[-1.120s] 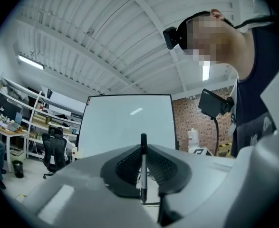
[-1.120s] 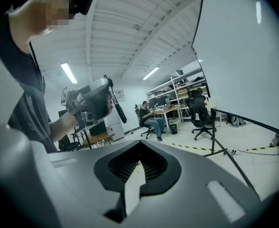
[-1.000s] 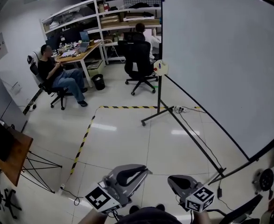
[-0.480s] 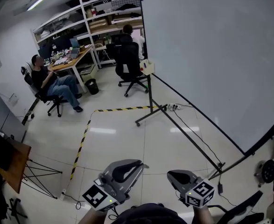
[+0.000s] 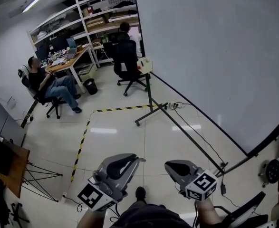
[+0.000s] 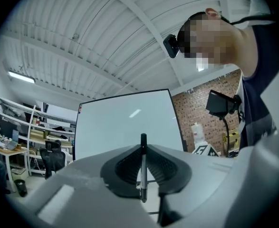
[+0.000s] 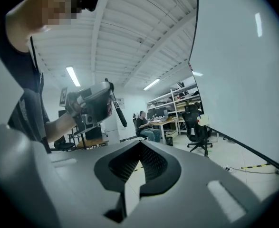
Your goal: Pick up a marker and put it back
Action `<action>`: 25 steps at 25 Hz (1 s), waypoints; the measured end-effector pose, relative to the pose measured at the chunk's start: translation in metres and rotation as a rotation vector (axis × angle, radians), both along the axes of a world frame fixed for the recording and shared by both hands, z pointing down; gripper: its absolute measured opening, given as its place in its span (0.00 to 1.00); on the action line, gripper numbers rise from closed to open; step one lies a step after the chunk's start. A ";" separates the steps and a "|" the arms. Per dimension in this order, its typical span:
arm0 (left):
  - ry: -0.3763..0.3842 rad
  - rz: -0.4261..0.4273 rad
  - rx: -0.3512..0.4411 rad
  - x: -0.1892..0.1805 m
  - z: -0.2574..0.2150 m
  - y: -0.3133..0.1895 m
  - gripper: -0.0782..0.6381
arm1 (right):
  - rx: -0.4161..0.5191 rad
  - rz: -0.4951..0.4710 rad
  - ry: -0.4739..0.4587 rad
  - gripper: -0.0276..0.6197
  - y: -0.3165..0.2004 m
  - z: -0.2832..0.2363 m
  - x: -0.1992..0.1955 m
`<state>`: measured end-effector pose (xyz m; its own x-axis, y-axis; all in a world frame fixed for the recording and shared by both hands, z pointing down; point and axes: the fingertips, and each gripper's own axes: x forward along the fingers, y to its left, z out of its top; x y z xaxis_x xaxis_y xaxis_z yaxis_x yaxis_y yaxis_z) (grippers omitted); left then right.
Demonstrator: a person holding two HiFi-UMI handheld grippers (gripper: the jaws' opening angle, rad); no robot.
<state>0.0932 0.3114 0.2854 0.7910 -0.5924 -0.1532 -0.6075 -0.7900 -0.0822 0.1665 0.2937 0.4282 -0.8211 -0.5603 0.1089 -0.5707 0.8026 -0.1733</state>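
The head view looks steeply down over the left gripper (image 5: 129, 160) and right gripper (image 5: 173, 167) to the floor (image 5: 129, 132), whiteboard (image 5: 215, 56) and desk (image 5: 69, 61). Each gripper view sits close behind its jaws: the left faces the whiteboard, the right the desk, catching the left gripper too.

Looking down from my head, I cannot make out the marker (image 6: 143, 167) between the jaws of my left gripper (image 5: 122, 161). The whiteboard (image 5: 215, 56) runs off the top and right edges. Things on the far shelves (image 5: 99, 14) are too small to tell.
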 end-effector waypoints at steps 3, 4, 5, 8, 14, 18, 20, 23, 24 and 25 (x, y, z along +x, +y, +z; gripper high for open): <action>0.014 -0.007 0.007 -0.004 -0.002 -0.009 0.15 | 0.046 -0.027 0.009 0.04 -0.015 -0.017 -0.011; 0.020 -0.009 0.008 -0.007 -0.001 -0.012 0.15 | 0.060 -0.036 0.012 0.04 -0.020 -0.021 -0.015; 0.026 -0.011 0.007 -0.009 0.000 -0.015 0.15 | 0.073 -0.044 0.018 0.04 -0.025 -0.026 -0.019; 0.045 -0.022 -0.001 -0.018 0.006 -0.030 0.15 | 0.104 -0.054 0.039 0.04 -0.044 -0.040 -0.028; 0.045 -0.069 -0.013 -0.045 0.027 -0.081 0.15 | 0.112 -0.042 0.072 0.04 -0.099 -0.047 -0.046; 0.083 -0.089 -0.050 -0.082 0.040 -0.126 0.15 | 0.078 -0.056 0.108 0.04 -0.139 -0.038 -0.075; 0.111 -0.092 -0.063 -0.103 0.042 -0.152 0.15 | 0.062 -0.061 0.125 0.04 -0.161 -0.037 -0.094; 0.144 -0.088 -0.069 -0.131 0.039 -0.191 0.15 | 0.050 -0.062 0.154 0.04 -0.195 -0.039 -0.119; 0.153 -0.085 -0.071 -0.138 0.038 -0.203 0.15 | 0.048 -0.062 0.163 0.04 -0.206 -0.039 -0.126; 0.161 -0.080 -0.072 -0.145 0.038 -0.214 0.15 | 0.048 -0.061 0.172 0.04 -0.216 -0.040 -0.133</action>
